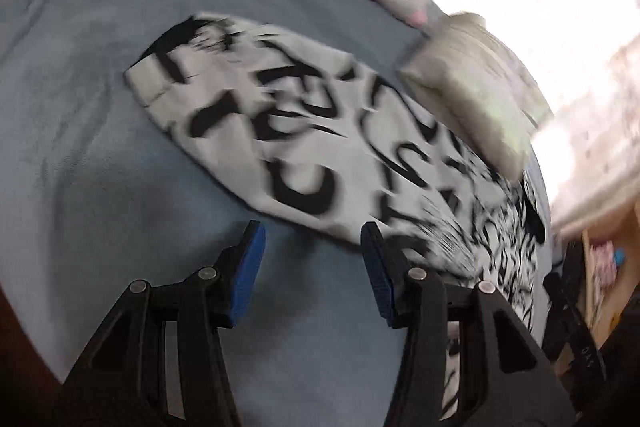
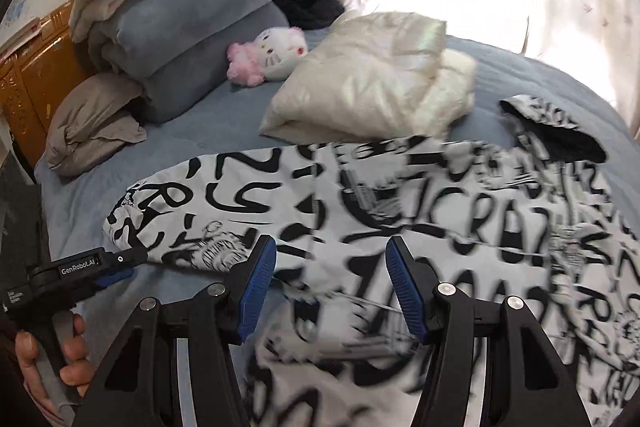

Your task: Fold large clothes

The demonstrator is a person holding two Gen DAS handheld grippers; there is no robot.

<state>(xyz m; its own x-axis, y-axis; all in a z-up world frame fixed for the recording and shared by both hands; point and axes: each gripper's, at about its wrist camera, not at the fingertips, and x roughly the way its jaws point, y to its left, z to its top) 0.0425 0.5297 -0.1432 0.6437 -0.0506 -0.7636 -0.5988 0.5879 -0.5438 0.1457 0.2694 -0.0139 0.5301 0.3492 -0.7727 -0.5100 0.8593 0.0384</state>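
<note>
On the blue fleecy bed lies a rumpled black-lettered white jacket, both grippers' fingers spread, empty

A blue-grey bedsheet covers the bed. A folded cream padded jacket lies on it, just beside a pink-and-white plush toy. Rolled grey-blue bedding is stacked behind, a grey pillow at its foot.

Readable text: one brand mark, plus scrawled letters.

I read "GenRobot.AI" in white on the black handheld left gripper; smaller print below it is illegible. On the white jacket with black graffiti lettering I make out "CRAZ"; the remainder blurs.
</note>
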